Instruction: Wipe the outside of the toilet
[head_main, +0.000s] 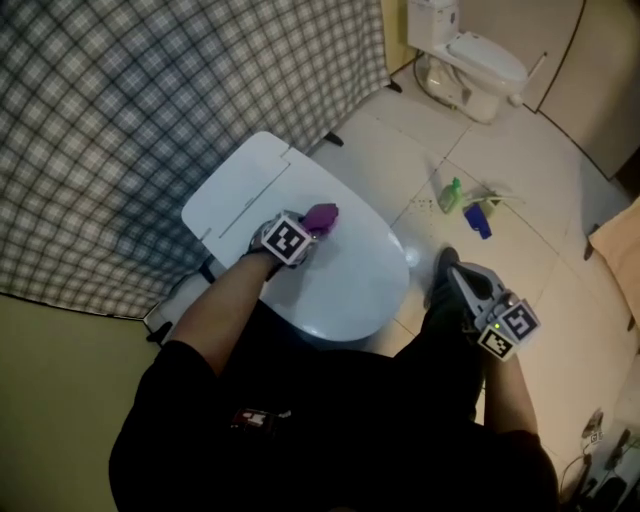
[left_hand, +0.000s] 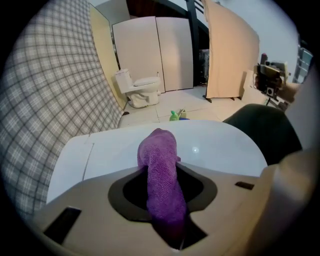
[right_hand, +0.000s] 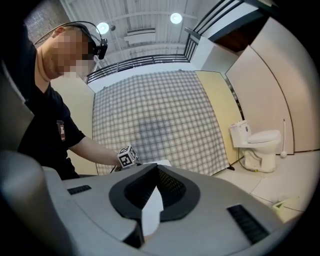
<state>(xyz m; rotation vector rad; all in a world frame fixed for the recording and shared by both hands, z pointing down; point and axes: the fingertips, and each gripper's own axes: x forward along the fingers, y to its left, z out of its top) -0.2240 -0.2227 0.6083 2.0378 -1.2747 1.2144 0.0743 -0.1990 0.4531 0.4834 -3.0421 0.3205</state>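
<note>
Toilet (head_main: 350, 285) at the foot of a checked curtain (head_main: 120, 110), straight below the head camera, tank (head_main: 235, 195) against the fabric. To its right on the tiled floor (head_main: 520, 170), well apart from the bowl: a green bottle (head_main: 450, 194) and a blue object (head_main: 479, 222). Farther back, by the wall, a second toilet (head_main: 470, 62). Front of the bowl hidden in the head view behind the person's dark clothing.

White all over, lid down, smooth and glossy.

Left gripper (head_main: 312, 228) over the lid's hinge end, fingers clamped on a purple cloth (head_main: 323, 215), folded end down on the lid. Right gripper (head_main: 447, 263) off to the right of the bowl and apart from it, fingers together, empty.

Only in the left gripper view: the cloth's nubbly weave and a tan panel (left_hand: 230, 55). Only in the right gripper view: ceiling lamps (right_hand: 175, 18) and the left gripper's marker cube (right_hand: 127, 157) before the curtain.
</note>
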